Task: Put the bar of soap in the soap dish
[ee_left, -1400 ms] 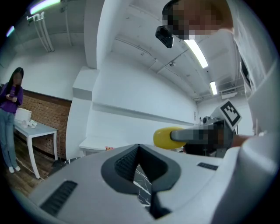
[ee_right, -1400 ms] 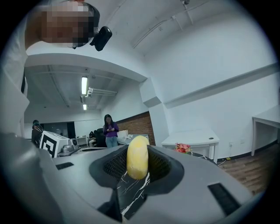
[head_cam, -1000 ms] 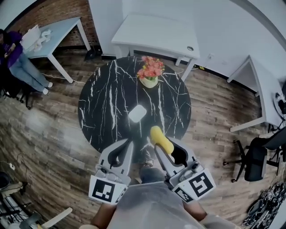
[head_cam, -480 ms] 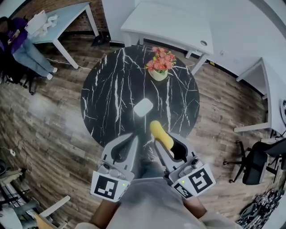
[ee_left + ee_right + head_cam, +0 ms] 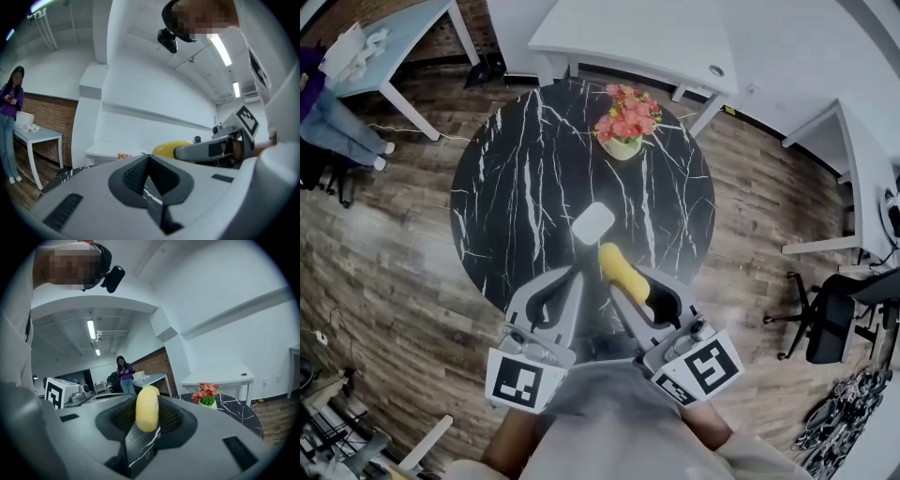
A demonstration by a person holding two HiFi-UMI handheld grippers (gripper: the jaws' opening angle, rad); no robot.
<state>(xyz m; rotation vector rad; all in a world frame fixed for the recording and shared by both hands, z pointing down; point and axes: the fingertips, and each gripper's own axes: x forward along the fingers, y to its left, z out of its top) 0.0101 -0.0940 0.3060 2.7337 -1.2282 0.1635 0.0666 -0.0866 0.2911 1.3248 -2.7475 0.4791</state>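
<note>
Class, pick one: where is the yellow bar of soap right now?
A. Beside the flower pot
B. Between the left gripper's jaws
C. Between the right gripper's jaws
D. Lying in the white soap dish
C: the right gripper view shows the bar of soap clamped in the right gripper, not in the soap dish.

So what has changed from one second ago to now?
Both grippers moved forward over the black table; the right gripper brought the yellow soap nearer the white soap dish. Nothing was grasped or released. The right still grips the soap, the left gripper is still shut and empty; dish and flowers stayed put.
</note>
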